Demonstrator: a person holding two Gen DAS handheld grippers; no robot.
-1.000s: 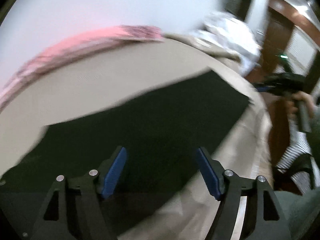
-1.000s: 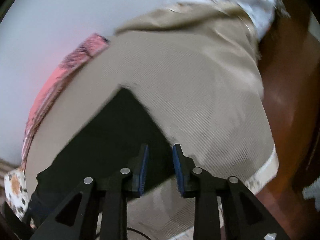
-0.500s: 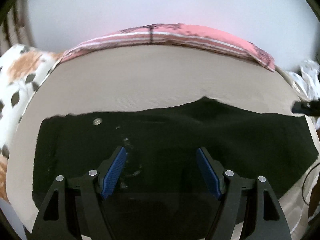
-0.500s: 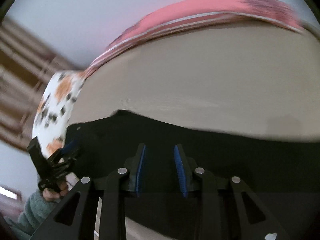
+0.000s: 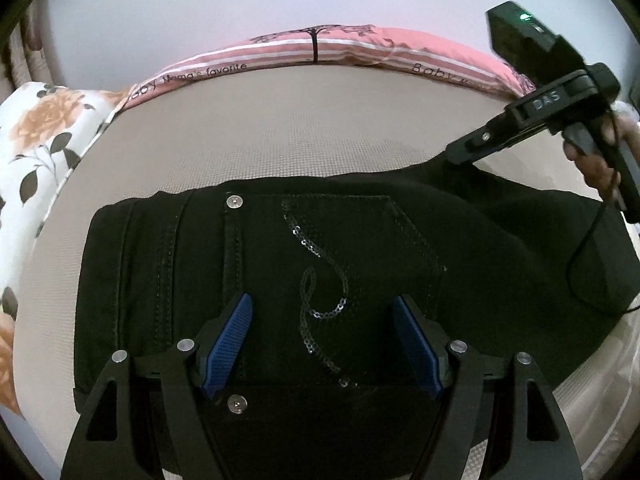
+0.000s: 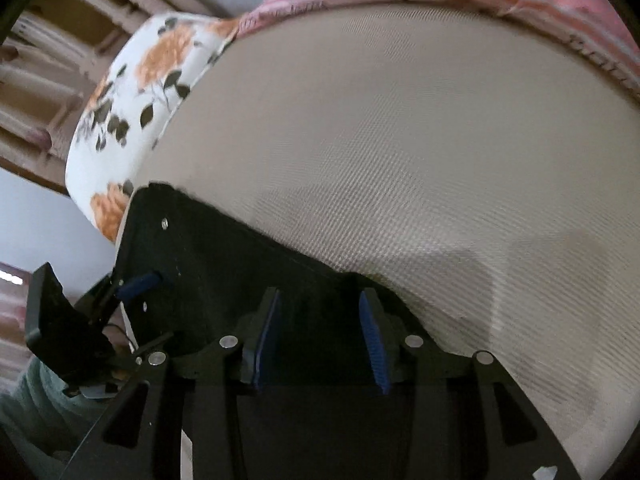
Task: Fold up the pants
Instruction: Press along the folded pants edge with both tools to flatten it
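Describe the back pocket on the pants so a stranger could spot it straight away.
A beige bed cover carries folded black pants in the left wrist view. The back pocket lies mid-garment, just past the open left gripper. Alone on the plain black cloth, it carries a looping sequin swirl, with a silver rivet at one corner.

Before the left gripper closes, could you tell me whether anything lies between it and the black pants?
Nothing visible does. The left gripper is open directly over the pants, with only the sequined pocket between its pads. The right gripper is off at the far edge.
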